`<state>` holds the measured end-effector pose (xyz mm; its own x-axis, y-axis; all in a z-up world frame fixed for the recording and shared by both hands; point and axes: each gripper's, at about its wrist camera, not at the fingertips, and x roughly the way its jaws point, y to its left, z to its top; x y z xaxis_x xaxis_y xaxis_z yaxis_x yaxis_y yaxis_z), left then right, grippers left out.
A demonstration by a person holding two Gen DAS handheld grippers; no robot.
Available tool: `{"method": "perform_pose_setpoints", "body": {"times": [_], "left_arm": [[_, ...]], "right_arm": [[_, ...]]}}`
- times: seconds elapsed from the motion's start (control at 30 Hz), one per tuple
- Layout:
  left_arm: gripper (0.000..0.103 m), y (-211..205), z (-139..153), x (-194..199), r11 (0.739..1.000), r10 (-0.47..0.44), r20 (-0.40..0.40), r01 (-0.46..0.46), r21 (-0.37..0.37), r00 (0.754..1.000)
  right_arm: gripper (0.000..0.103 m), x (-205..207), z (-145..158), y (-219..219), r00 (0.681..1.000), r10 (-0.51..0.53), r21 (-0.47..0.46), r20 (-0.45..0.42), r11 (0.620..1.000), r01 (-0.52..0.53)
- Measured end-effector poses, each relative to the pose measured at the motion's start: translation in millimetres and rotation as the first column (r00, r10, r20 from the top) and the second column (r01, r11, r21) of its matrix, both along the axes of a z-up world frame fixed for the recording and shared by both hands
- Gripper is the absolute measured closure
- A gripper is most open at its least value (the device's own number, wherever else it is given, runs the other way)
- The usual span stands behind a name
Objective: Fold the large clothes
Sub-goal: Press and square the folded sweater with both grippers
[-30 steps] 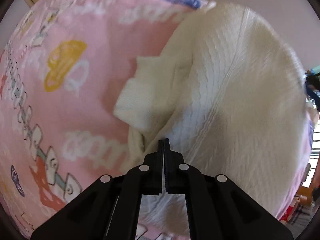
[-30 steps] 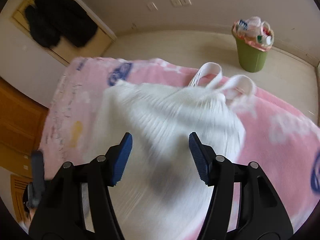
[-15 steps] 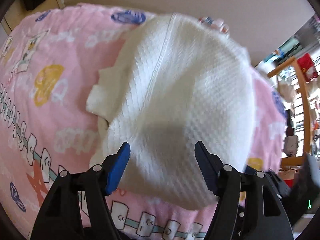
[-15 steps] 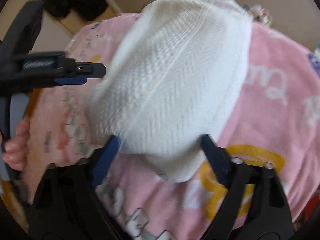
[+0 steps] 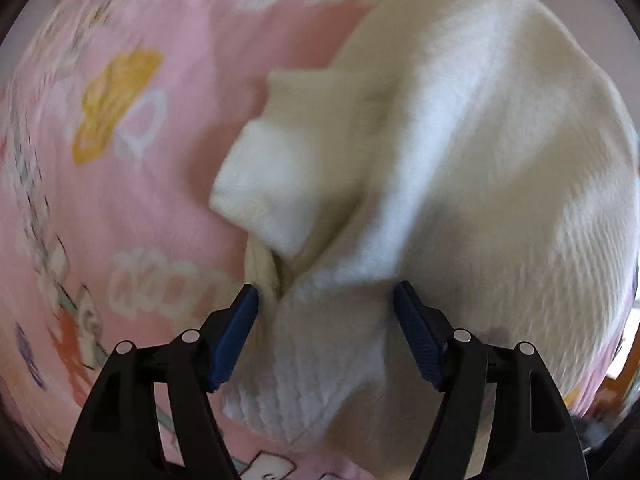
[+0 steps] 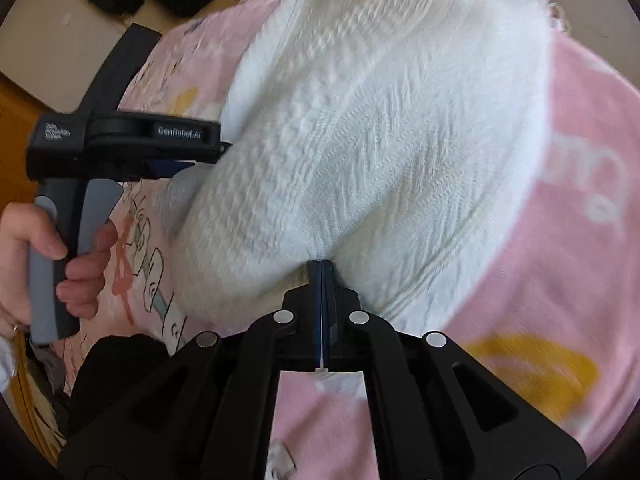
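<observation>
While the white knit garment (image 6: 360, 132) is lying bunched on the pink blanket (image 6: 580, 264), the right gripper (image 6: 321, 276) is pinching its near edge, seemingly to draw a fold, as the left gripper (image 5: 326, 312), jaws just opened, is straddling a fold ungripped.

Soft daylight, motion blur, fisheye bulge

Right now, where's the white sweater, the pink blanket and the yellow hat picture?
white sweater (image 6: 380, 140): right wrist view, knitted middle.
pink blanket (image 5: 168, 208): left wrist view, bare pink part.
yellow hat picture (image 5: 116, 100): left wrist view, its crown.
</observation>
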<state>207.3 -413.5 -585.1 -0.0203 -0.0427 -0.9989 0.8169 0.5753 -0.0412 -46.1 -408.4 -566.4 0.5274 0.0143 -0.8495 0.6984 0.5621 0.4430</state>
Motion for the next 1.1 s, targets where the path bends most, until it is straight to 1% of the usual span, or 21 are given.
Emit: {"method": "perform_pose_setpoints", "body": {"times": [0.07, 0.17, 0.27, 0.37, 0.43, 0.47, 0.5, 0.53, 0.57, 0.6, 0.67, 0.7, 0.73, 0.8, 0.87, 0.93, 0.97, 1.0, 1.03, 1.07, 1.1], "left_arm": [[0.034, 0, 0, 4, 1.000, 0.005, -0.001, -0.005, 0.007, 1.000], [0.053, 4, 22, 1, 0.999, -0.035, -0.016, 0.035, -0.019, 0.999], [0.052, 18, 54, -3, 0.992, -0.061, -0.081, 0.051, -0.120, 0.995], [0.047, 46, 82, -11, 0.973, -0.021, -0.161, -0.017, -0.231, 0.987], [0.046, 60, 77, -14, 0.961, 0.023, -0.269, -0.096, -0.260, 0.963], [0.046, 64, 68, -18, 0.965, 0.047, -0.279, -0.116, -0.235, 0.959], [0.050, 66, 54, -24, 0.975, 0.063, -0.246, -0.112, -0.190, 0.967], [0.055, 67, 39, -28, 0.984, 0.060, -0.220, -0.096, -0.152, 0.974], [0.060, 68, 29, -29, 0.986, 0.060, -0.211, -0.091, -0.138, 0.976], [0.072, 70, 22, -26, 0.987, 0.076, -0.188, -0.101, -0.128, 0.979], [0.077, 73, 16, -18, 0.983, 0.110, -0.200, -0.137, -0.126, 0.974], [0.101, 73, 15, -16, 0.985, 0.115, -0.165, -0.133, -0.106, 0.980], [0.099, 73, 13, -15, 0.991, 0.097, -0.116, -0.106, -0.078, 0.988], [0.099, 74, 12, -15, 0.994, 0.066, -0.119, -0.076, -0.082, 0.991], [0.100, 72, 21, -19, 0.996, 0.038, -0.097, -0.045, -0.072, 0.995], [0.100, 63, 44, -33, 0.995, 0.001, -0.080, -0.009, -0.097, 0.997], [0.095, 62, 60, -40, 0.992, -0.047, -0.044, 0.042, -0.117, 0.998], [0.074, 62, 77, -46, 0.986, -0.095, -0.011, 0.093, -0.140, 0.995], [0.059, 65, 94, -50, 0.979, -0.123, 0.010, 0.123, -0.164, 0.992], [0.034, 67, 111, -52, 0.971, -0.140, 0.036, 0.144, -0.193, 0.990], [0.024, 73, 140, -56, 0.954, -0.154, 0.076, 0.168, -0.247, 0.985]], "right_arm": [[0.103, 10, -2, -6, 1.000, 0.003, 0.013, 0.003, 1.000, -0.003], [0.103, 18, 11, 5, 0.994, 0.085, -0.092, -0.074, 0.992, -0.092], [0.103, 7, 30, 2, 0.992, 0.093, -0.082, -0.083, 0.992, -0.100], [0.103, -4, 73, 5, 0.995, 0.078, -0.187, -0.067, 0.978, -0.089], [0.100, -8, 98, 1, 0.998, 0.057, -0.204, 0.015, 0.977, -0.053], [0.100, -5, 99, -4, 0.997, 0.059, -0.182, 0.040, 0.982, -0.051], [0.100, 2, 94, -8, 0.997, 0.066, -0.151, 0.045, 0.987, -0.058], [0.100, 11, 81, -11, 0.997, 0.074, -0.135, 0.005, 0.988, -0.072], [0.103, 13, 69, -13, 0.996, 0.078, -0.122, -0.036, 0.989, -0.082], [0.103, 18, 50, -15, 0.993, 0.073, -0.113, -0.097, 0.990, -0.083], [0.103, 18, 37, -15, 0.994, 0.049, -0.109, -0.098, 0.992, -0.060], [0.103, 17, 37, -14, 0.994, 0.032, -0.112, -0.103, 0.993, -0.044], [0.103, 20, 39, -11, 0.992, 0.028, -0.135, -0.125, 0.990, -0.045], [0.103, 24, 41, -7, 0.986, 0.036, -0.169, -0.161, 0.984, -0.064], [0.103, 22, 46, -11, 0.989, 0.032, -0.156, -0.145, 0.986, -0.054], [0.103, 15, 60, -11, 0.994, 0.031, -0.157, -0.106, 0.986, -0.048], [0.099, 8, 69, -9, 0.995, 0.031, -0.178, -0.097, 0.983, -0.048], [0.099, 1, 85, -7, 0.996, 0.027, -0.226, -0.084, 0.973, -0.045], [0.099, -9, 103, -3, 0.998, 0.018, -0.276, -0.058, 0.960, -0.033], [0.096, -17, 114, 1, 0.999, 0.006, -0.311, -0.039, 0.950, -0.017], [0.074, -27, 134, 4, 1.000, -0.019, -0.358, -0.012, 0.934, 0.013]]}}
